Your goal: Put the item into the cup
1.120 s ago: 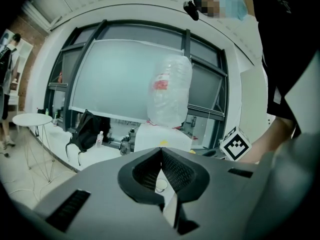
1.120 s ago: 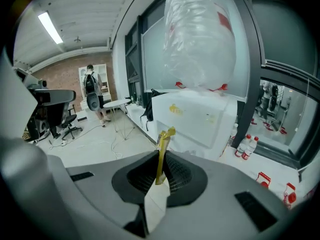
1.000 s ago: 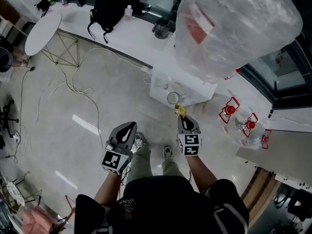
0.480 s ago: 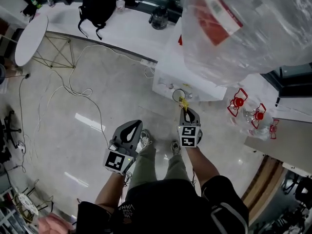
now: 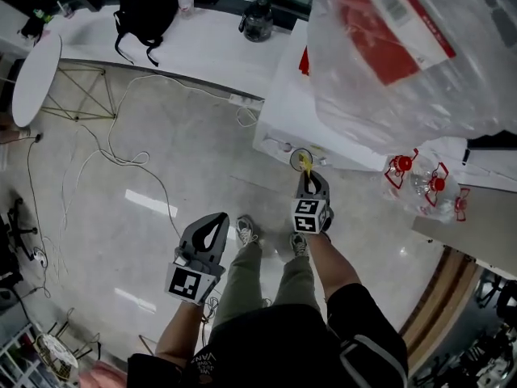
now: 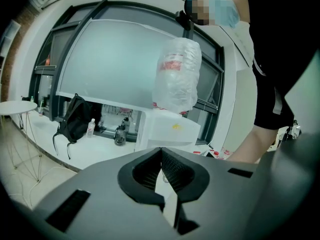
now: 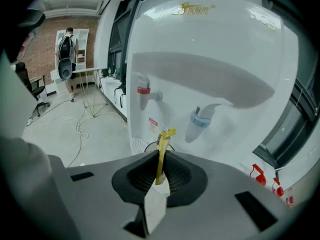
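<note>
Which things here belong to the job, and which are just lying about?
Job: thin yellow sachet in jaws of the right gripper; small round cup on white water dispenser.
Lying about: black backpack, small clear bottle, white floor cables, round white table.

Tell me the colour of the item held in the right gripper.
Yellow. The thin packet pinched by the right gripper shows best in the right gripper view.

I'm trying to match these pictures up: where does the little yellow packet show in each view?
Head view: the small yellow packet sticks out of the right gripper, just right of centre.
Left gripper view: not in it.
Right gripper view: the packet stands upright at centre, pinched between the jaws.
Shared landmark: the white water dispenser.
</note>
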### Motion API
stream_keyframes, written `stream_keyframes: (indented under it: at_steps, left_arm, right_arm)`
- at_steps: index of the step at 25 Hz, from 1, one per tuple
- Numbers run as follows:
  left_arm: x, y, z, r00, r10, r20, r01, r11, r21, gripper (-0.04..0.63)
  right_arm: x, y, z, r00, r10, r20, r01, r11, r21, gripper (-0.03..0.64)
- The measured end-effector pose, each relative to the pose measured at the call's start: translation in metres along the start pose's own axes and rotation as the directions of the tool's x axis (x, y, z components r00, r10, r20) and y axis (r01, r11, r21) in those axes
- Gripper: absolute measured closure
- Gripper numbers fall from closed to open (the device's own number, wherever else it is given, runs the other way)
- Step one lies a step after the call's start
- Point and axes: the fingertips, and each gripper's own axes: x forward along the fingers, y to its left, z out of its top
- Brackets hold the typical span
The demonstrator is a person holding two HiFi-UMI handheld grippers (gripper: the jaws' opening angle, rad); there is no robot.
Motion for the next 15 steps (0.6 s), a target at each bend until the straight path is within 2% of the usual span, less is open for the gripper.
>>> stream_keyframes:
  at_steps: [9,15]
  left_arm:
    - [0.009,0.022,-0.008,1.000,0.002,-0.007,-0.002,1.000,-0.005,0.575]
    - [0.013,0.024,-0.009,1.000,-0.005,-0.003,0.005,1.000,-0.013,0.575]
  right_arm:
    - [0.037,0.000,-0.016,0.996,-0.006,-0.090,0.008,1.000,0.025,0.560]
    - [0.046,0.002,-0.021,0.992,0.019,-0.122,-0.016,1.000,0.018,0.560]
